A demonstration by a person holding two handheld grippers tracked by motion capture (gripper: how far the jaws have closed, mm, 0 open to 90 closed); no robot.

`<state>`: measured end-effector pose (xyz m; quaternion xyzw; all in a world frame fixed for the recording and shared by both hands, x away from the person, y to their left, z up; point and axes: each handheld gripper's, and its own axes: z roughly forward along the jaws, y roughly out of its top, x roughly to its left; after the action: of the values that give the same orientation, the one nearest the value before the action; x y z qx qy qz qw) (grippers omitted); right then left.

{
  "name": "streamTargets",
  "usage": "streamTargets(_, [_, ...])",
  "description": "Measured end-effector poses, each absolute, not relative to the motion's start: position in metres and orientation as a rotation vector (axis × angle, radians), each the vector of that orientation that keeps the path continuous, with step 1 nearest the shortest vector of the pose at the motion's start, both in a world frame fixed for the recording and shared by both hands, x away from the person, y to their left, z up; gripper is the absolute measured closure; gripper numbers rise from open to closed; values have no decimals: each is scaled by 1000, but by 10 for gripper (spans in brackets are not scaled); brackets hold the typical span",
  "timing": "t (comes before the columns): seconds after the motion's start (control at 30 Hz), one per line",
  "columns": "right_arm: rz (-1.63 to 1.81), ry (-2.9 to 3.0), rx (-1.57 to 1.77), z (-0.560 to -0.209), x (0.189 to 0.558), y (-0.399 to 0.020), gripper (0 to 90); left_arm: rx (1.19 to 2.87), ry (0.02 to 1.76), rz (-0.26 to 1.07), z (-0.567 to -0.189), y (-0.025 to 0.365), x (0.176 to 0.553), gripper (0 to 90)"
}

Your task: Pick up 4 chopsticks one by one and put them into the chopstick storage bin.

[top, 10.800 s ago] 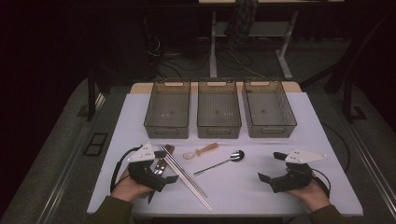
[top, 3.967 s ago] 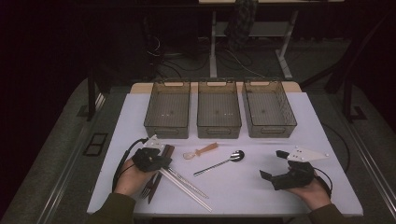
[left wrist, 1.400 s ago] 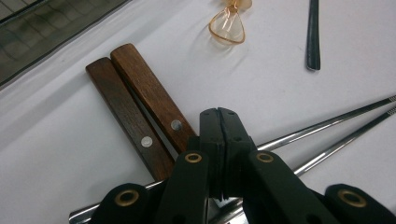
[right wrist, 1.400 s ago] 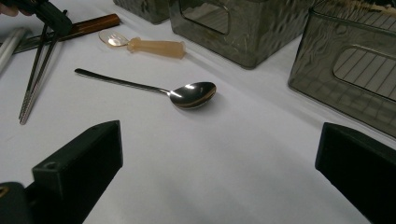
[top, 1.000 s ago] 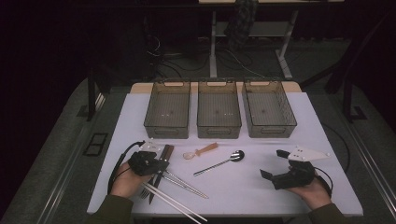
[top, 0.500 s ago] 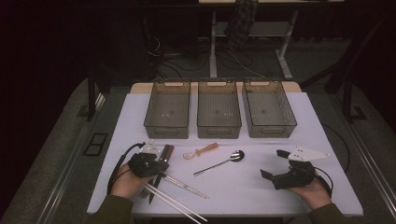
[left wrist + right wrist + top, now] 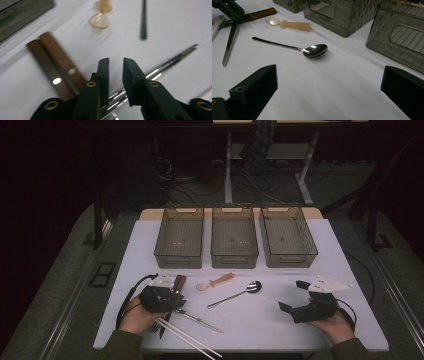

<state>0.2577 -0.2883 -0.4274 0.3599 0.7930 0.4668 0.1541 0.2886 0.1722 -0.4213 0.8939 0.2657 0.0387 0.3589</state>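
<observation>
My left gripper (image 7: pixel 174 302) (image 7: pixel 116 61) hovers low over a pair of metal chopsticks (image 7: pixel 200 320) (image 7: pixel 170 61) near the table's front left. Its jaws have just been opening and now stand slightly apart; the chopsticks lie under them, free of the pads. Two brown-handled knives (image 7: pixel 178 282) (image 7: pixel 57 65) lie just beyond it. A small amber plastic spoon (image 7: pixel 215 281) (image 7: pixel 294 25) and a metal spoon (image 7: pixel 235 295) (image 7: pixel 314 51) rest mid-table. My right gripper (image 7: pixel 292 296) (image 7: pixel 329 72) rests at the front right, wide open and empty, facing the metal spoon.
Three smoky clear bins (image 7: pixel 177 257) (image 7: pixel 234 260) (image 7: pixel 290 260) stand in a row at the back of the white table. White chopsticks (image 7: pixel 192 340) reach past the front edge, and a fork (image 7: pixel 155 325) lies beside my left hand.
Since the earliest frame my left gripper came forward onto the chopsticks, which now lie spread toward the front edge. Over the last second nothing visibly shifts; the right gripper has stayed put.
</observation>
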Motion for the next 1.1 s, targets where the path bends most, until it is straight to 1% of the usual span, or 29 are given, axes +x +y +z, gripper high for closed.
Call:
streamTargets(0.1, [1339, 2272, 1033, -427, 258, -288, 4, 2312, 635, 78, -419, 165, 283, 704])
streamTargets(0.2, [1338, 2274, 1032, -427, 258, -288, 4, 2326, 583, 49, -418, 158, 276, 715])
streamTargets(0.27, [1339, 2274, 1033, -427, 258, -288, 4, 2341, 551, 23, -418, 156, 270, 744])
streamTargets(0.4, [1340, 2273, 1033, -427, 258, -289, 4, 2359, 536, 1, -419, 156, 257, 833])
streamTargets(0.5, [1341, 2273, 1033, -427, 258, -289, 4, 2365, 529, -15, -421, 160, 246, 875])
streamTargets(0.67, [1337, 2275, 1033, -427, 258, -288, 4, 2361, 528, -39, -423, 172, 226, 888])
streamTargets(0.8, [1333, 2276, 1031, -428, 258, -287, 4, 2405, 525, -66, -429, 175, 217, 889])
streamTargets(1.1, [1332, 2277, 1032, -428, 258, -287, 4, 2428, 529, -76, -435, 170, 219, 889])
